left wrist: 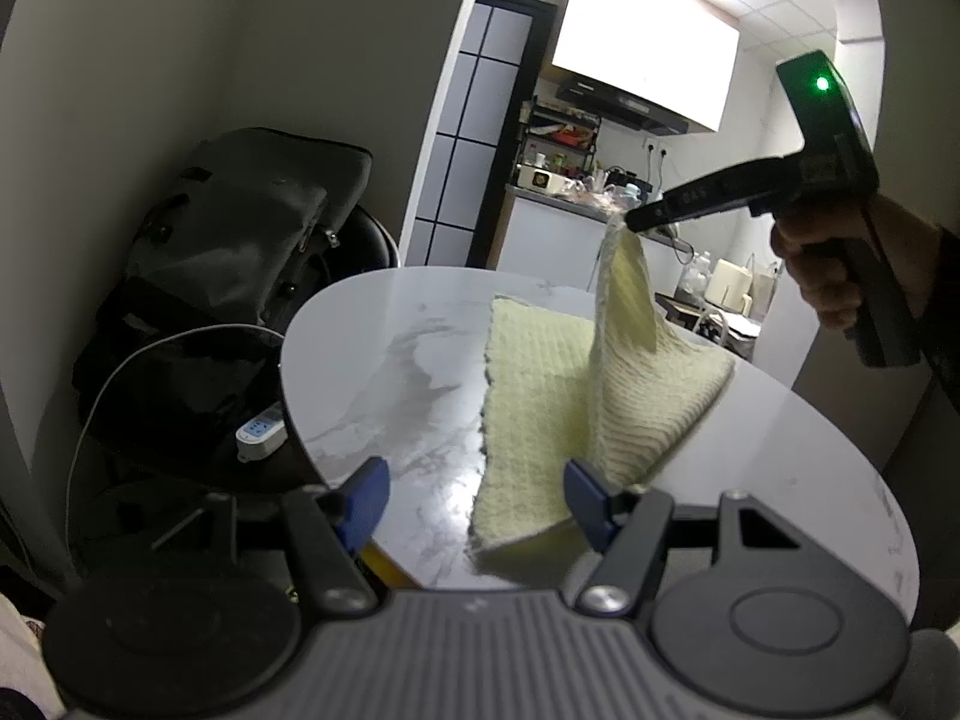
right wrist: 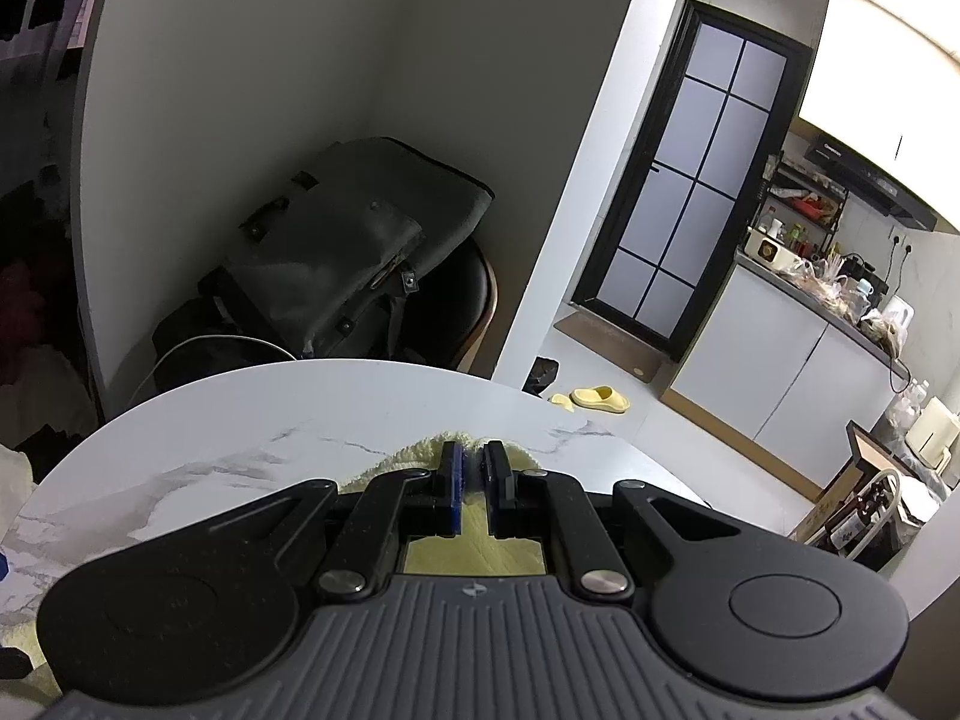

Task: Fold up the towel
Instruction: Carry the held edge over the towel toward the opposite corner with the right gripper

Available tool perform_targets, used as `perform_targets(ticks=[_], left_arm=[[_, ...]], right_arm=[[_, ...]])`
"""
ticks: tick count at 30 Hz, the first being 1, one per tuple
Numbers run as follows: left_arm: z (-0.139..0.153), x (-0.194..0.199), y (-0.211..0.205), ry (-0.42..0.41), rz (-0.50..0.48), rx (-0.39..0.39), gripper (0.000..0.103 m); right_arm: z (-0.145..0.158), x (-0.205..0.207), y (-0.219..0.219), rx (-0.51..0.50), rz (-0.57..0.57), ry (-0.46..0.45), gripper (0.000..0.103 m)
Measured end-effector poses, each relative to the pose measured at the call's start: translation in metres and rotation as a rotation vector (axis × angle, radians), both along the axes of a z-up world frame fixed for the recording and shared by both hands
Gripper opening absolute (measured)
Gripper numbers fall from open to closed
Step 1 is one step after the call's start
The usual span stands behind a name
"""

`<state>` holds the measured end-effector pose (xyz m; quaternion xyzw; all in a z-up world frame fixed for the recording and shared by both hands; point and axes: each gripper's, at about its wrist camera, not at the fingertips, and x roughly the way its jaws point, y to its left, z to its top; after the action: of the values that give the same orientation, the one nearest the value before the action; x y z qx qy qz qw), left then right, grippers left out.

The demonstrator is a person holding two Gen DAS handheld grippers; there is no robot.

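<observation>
Pinching towel (left wrist: 540,396) corner aloft — right tongs (left wrist: 630,222); left tongs (left wrist: 477,501) agape.

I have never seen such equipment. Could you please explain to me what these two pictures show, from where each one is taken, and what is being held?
No robot is here: a person holds a pistol-shaped two-finger gripper in each hand. Each picture comes from a fisheye camera on one gripper, looking along its fingers.

The first is the left gripper's view. The left gripper is open, its blue pads apart above the near edge of a pale yellow ribbed towel lying on a round white marble-pattern table. Across from it you see the right gripper, in the person's hand, lifting one towel corner.

The second is the right gripper's view: its pads are shut on that towel corner.
</observation>
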<state>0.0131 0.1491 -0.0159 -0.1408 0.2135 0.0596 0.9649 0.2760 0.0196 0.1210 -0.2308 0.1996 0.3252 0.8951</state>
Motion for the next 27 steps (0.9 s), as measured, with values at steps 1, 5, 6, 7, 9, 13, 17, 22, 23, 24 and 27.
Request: perform_targets(ticks=[1, 5, 6, 7, 9, 13, 17, 22, 23, 24, 27], left_arm=[[0.000, 0.000, 0.001, -0.003, 0.006, -0.005, 0.068], [-0.001, -0.002, 0.007, -0.013, 0.027, -0.034, 0.068], [-0.001, -0.002, 0.007, -0.012, 0.027, -0.033, 0.068], [-0.001, -0.002, 0.007, -0.012, 0.026, -0.031, 0.068], [0.000, -0.001, 0.006, -0.009, 0.021, -0.025, 0.068], [0.000, -0.002, 0.005, -0.010, 0.019, -0.023, 0.068], [0.000, -0.007, 0.006, -0.023, 0.029, -0.038, 0.068], [0.000, -0.015, 0.010, -0.058, 0.051, -0.067, 0.068], [0.000, -0.015, 0.009, -0.056, 0.052, -0.068, 0.068], [0.000, -0.015, 0.009, -0.055, 0.050, -0.066, 0.068], [0.001, -0.014, 0.006, -0.052, 0.037, -0.052, 0.068]], right_arm=[[0.000, 0.000, 0.001, -0.001, 0.002, -0.002, 0.008], [0.001, 0.001, 0.005, -0.005, 0.009, -0.005, 0.008], [0.001, 0.002, 0.007, -0.006, 0.011, -0.006, 0.008], [0.001, 0.002, 0.008, -0.008, 0.013, -0.006, 0.008], [0.001, 0.002, 0.011, -0.010, 0.017, -0.006, 0.008], [0.001, 0.002, 0.016, -0.013, 0.022, -0.010, 0.008], [0.003, 0.004, 0.020, -0.014, 0.017, -0.016, 0.008], [-0.001, 0.011, 0.027, -0.023, 0.010, -0.005, 0.008], [-0.003, 0.013, 0.029, -0.025, 0.007, 0.001, 0.008], [-0.004, 0.014, 0.030, -0.027, 0.007, 0.003, 0.008], [-0.011, 0.020, 0.036, -0.036, 0.003, 0.019, 0.008]])
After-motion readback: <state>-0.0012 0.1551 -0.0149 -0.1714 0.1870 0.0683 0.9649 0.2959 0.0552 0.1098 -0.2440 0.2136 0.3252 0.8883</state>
